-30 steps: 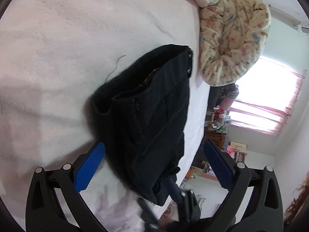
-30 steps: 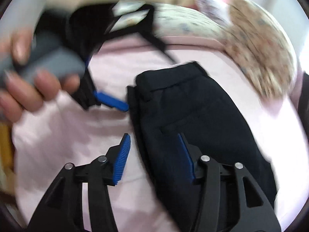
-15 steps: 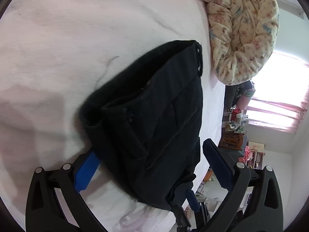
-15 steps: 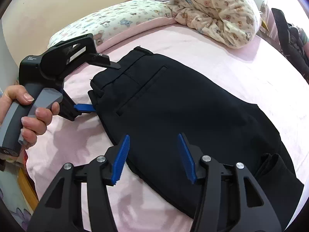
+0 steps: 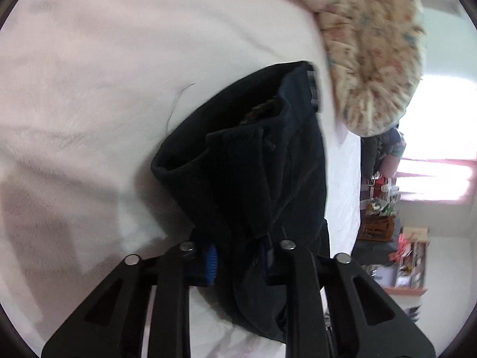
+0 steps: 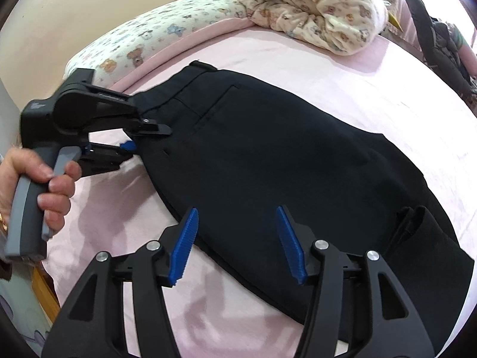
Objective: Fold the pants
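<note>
Black pants (image 5: 253, 179) lie folded lengthwise on the pink bed sheet (image 5: 104, 74), waistband toward the pillows. My left gripper (image 5: 238, 256) has its jaws closing on the near waistband corner, with cloth bunched between the blue pads. In the right wrist view the same left gripper (image 6: 140, 138), held by a hand (image 6: 50, 185), clamps the pants (image 6: 283, 155) at their left edge. My right gripper (image 6: 237, 246) hovers over the pants' near long edge. Its jaws are opening, the blue pads stand apart and press on nothing.
A rolled floral quilt (image 6: 313, 9) and a patterned pillow (image 6: 155, 35) lie at the head of the bed. A dark bag (image 6: 441, 38) sits at the far right. The bed's edge drops off at lower left. Shelves (image 5: 408, 268) stand beyond the bed.
The left gripper moved forward onto the waistband corner and went from wide open to closed on the cloth. The right gripper slid along the pants' edge and rolled level.
</note>
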`<action>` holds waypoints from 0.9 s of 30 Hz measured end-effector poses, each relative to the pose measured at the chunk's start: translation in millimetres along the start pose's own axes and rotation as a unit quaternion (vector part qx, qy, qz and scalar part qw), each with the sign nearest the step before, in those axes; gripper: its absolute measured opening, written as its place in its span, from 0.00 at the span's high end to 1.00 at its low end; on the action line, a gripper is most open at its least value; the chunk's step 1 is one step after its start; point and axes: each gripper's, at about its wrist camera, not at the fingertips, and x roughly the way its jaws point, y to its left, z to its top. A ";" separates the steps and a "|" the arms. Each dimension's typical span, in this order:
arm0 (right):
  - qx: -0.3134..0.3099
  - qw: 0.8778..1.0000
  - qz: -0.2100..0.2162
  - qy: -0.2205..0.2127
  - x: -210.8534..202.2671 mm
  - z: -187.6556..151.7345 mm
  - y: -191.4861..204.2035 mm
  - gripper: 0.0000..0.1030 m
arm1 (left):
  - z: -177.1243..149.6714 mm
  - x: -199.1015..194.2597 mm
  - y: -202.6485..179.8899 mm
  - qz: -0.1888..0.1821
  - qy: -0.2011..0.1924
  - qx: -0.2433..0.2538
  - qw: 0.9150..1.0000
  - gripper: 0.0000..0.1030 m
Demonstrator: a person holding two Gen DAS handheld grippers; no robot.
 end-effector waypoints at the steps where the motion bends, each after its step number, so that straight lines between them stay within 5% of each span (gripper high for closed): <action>1: 0.006 1.000 -0.003 -0.002 -2.6 -1.5 -3.4 0.45 | -3.3 -3.0 -4.9 -0.004 -0.007 0.011 1.000 0.84; 10: 0.091 0.995 -0.025 -0.015 -32.1 -24.7 -45.6 0.40 | -23.7 -25.3 -71.6 -0.041 -0.047 0.143 0.988 0.87; 16: 0.166 0.985 -0.044 -0.013 -59.5 -54.1 -91.1 0.39 | -52.5 -34.0 -126.6 -0.074 -0.052 0.235 0.968 0.87; 27: 0.306 0.948 -0.085 -0.014 -106.8 -125.9 -174.1 0.37 | -127.7 -23.4 -218.9 -0.133 -0.017 0.337 0.932 0.87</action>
